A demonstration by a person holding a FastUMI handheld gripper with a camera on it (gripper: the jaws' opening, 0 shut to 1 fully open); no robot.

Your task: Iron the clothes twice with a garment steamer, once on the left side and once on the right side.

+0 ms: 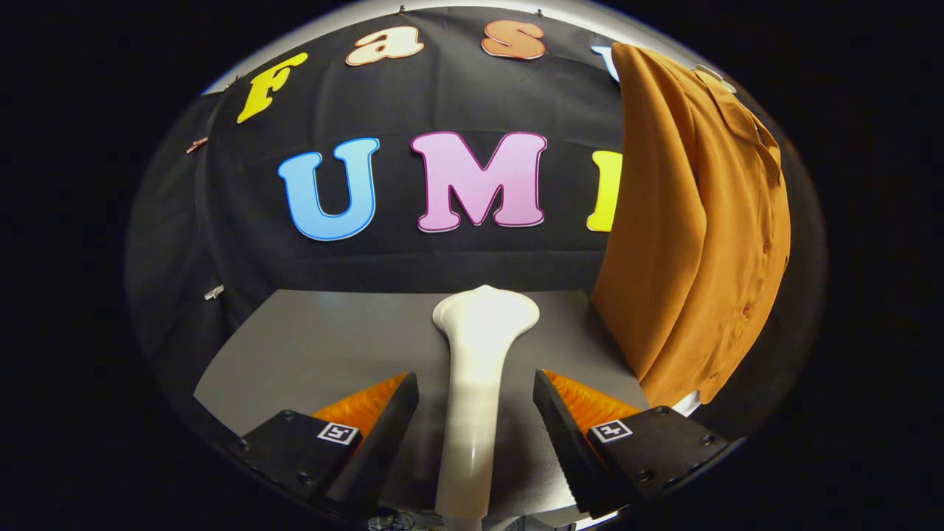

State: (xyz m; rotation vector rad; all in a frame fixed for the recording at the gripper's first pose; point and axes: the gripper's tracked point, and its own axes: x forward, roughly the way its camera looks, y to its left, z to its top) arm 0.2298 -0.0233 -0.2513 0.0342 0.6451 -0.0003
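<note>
The white garment steamer [478, 383] stands tall on the grey table [324, 339], its wide head on top. It sits between the gripper [476, 394] fingers, which are spread apart and not touching it. An orange shirt [693, 243] hangs at two o'clock from the steamer.
</note>
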